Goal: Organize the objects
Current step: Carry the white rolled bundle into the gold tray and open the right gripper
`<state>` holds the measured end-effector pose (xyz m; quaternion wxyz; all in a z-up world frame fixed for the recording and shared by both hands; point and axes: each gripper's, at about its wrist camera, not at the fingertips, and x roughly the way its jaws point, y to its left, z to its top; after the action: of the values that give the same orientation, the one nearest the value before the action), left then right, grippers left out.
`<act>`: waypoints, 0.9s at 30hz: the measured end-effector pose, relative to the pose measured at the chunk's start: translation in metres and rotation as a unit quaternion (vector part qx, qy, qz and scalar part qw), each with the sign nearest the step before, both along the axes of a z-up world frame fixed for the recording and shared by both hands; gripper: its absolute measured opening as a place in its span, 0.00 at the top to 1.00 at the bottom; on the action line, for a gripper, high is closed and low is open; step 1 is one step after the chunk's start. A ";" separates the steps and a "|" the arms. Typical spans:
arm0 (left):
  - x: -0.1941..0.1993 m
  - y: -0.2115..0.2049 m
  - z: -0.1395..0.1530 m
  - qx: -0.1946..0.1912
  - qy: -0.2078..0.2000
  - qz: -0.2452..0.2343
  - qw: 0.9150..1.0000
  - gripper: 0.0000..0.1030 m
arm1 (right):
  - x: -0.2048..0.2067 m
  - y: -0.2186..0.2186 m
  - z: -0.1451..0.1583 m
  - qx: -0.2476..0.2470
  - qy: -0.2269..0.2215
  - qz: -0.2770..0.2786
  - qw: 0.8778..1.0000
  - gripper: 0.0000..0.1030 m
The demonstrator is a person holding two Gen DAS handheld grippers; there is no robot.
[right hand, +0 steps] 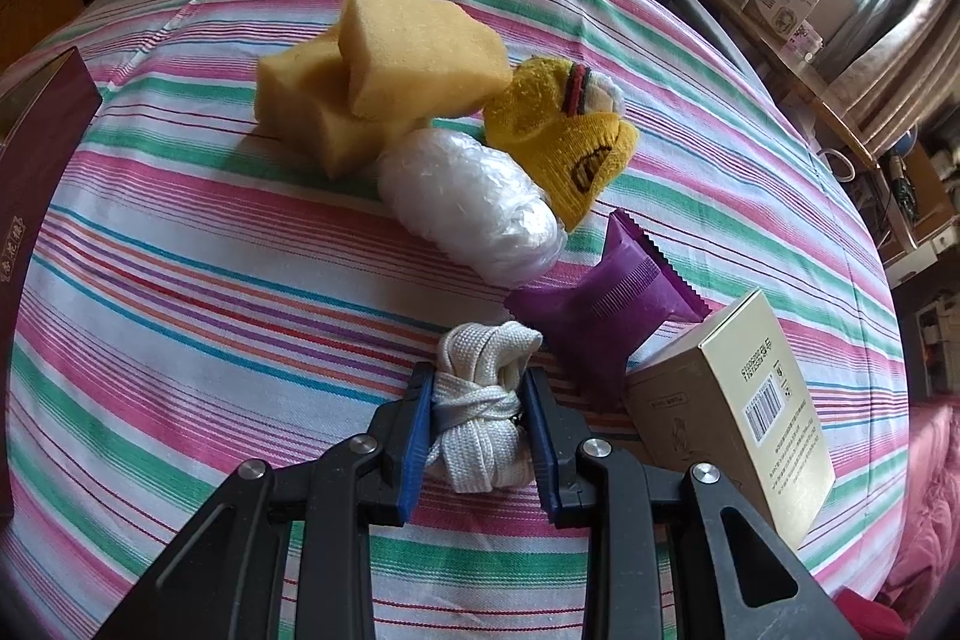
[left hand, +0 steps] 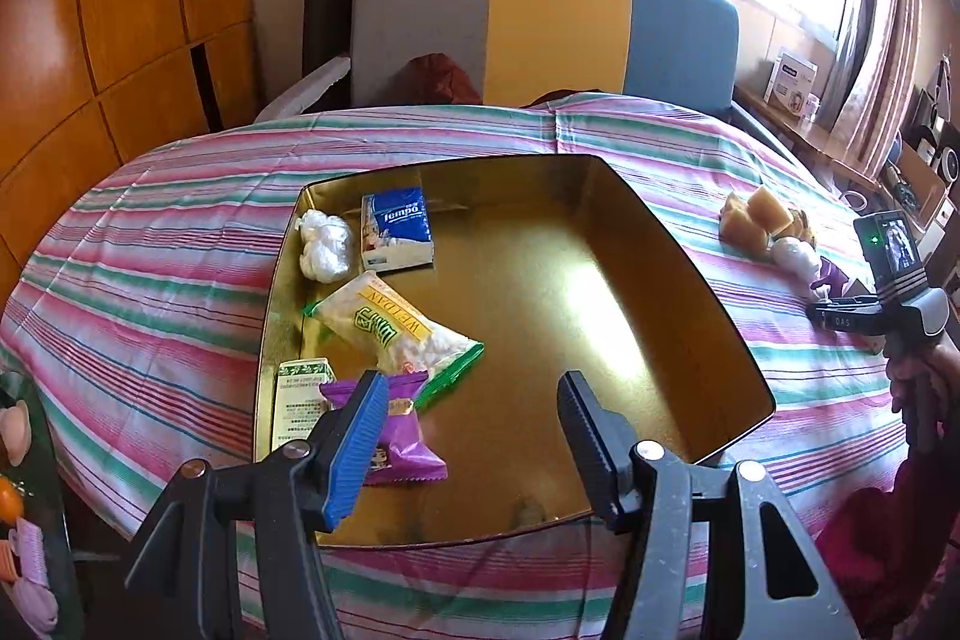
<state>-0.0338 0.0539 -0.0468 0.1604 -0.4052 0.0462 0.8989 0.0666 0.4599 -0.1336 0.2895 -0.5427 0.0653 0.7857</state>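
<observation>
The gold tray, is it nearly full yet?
Not yet. Five things lie in the gold tray, including the tissue pack. The right hand-held gripper is shut on the white strap bundle. Sponges, sock and box wait on the cloth.

Inside the gold tray (left hand: 708, 304) lay five things: one crumpled white bag (left hand: 324, 244), one tissue pack (left hand: 396, 232), one yellow-green snack bag (left hand: 390, 328), one green-printed sachet (left hand: 300, 400) and one purple snack packet (left hand: 402, 430). Right of the tray sat two sponges (right hand: 384, 70), one yellow sock (right hand: 570, 130), one plastic-wrapped roll (right hand: 474, 208), one purple wrapper (right hand: 600, 316), one white strap bundle (right hand: 480, 400) and one cream box (right hand: 750, 418).
</observation>
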 end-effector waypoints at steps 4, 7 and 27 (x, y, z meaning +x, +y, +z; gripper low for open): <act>0.001 -0.008 -0.002 0.002 -0.005 0.006 1.000 0.42 | 0.000 -0.002 0.000 0.006 -0.003 0.001 1.000 0.71; 0.002 -0.014 -0.002 0.005 -0.006 0.011 1.000 0.42 | 0.000 -0.002 0.000 0.007 -0.003 -0.002 1.000 0.71; -0.001 -0.048 -0.006 0.028 -0.020 0.036 0.999 0.42 | -0.074 -0.148 0.106 -0.046 0.142 0.107 0.983 0.73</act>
<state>-0.0344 0.0064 -0.0529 0.1397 -0.4195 0.0032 0.8970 -0.0075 0.3123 -0.0271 0.1666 -0.4425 0.0835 0.8772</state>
